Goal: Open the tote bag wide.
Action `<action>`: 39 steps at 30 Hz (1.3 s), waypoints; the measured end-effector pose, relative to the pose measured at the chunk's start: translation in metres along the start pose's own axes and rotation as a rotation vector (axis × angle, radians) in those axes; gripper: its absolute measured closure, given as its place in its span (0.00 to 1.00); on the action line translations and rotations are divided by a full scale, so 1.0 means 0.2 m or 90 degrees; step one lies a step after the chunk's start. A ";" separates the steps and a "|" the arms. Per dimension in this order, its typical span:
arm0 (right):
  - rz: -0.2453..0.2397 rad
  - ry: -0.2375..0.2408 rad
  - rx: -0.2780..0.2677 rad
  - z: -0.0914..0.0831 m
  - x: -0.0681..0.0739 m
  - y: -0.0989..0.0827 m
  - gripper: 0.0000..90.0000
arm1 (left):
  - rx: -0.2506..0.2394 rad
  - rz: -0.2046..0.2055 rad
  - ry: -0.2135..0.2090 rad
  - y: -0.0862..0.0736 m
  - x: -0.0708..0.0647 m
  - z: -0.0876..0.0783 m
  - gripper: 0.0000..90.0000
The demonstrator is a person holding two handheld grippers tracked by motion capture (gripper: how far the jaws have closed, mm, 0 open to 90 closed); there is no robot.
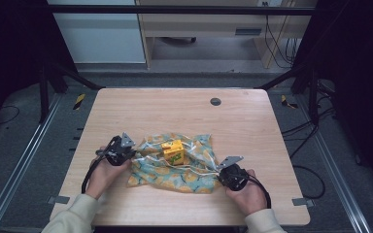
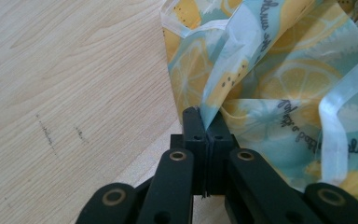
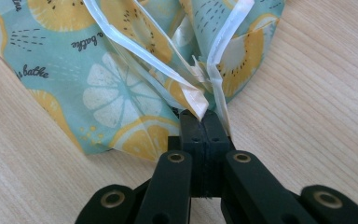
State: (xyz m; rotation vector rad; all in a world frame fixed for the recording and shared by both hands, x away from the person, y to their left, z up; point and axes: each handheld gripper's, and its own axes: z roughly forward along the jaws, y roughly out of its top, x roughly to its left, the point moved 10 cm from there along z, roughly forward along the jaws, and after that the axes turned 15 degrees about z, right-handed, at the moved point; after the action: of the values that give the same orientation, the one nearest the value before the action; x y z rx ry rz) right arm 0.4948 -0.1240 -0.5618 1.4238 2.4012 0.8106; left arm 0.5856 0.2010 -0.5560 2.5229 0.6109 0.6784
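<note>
Both grippers' jaws pinch opposite cloth [image 1: 175,170] edges.

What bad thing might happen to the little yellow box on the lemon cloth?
The yellow box sits loose on the lemon cloth. The left gripper and right gripper each pinch an edge of the cloth, so a hard or uneven pull may tip the box or roll it off. Each grip also holds only a thin bit of fabric, so the cloth might slip free.
</note>
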 end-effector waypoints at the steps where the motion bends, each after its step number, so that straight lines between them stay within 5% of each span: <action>1: 0.000 0.000 -0.003 0.00 0.00 0.00 1.00 | 0.001 0.001 0.000 0.00 0.00 0.00 1.00; 17: 0.006 -0.019 -0.007 0.00 -0.03 0.01 1.00 | 0.010 0.004 0.016 -0.02 -0.01 0.01 0.96; 21: 0.010 0.015 -0.064 -0.02 -0.02 0.04 0.71 | -0.009 0.000 0.055 -0.01 0.01 -0.03 0.69; 27: 0.005 0.026 -0.154 -0.12 0.00 0.14 0.35 | -0.074 -0.022 0.065 0.07 -0.01 -0.15 0.45; 34: 0.036 0.004 -0.254 -0.23 -0.04 0.23 0.19 | -0.139 -0.048 0.067 0.14 -0.01 -0.32 0.32; 39: 0.092 -0.030 -0.274 -0.26 -0.15 0.24 0.12 | -0.144 -0.064 0.066 0.14 0.01 -0.39 0.25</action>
State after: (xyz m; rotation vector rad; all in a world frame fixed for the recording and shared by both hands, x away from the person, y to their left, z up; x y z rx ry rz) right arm 0.5203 -0.1492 -0.4934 1.4239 1.9459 1.2240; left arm 0.5528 0.2033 -0.4807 2.2441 0.6534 0.7969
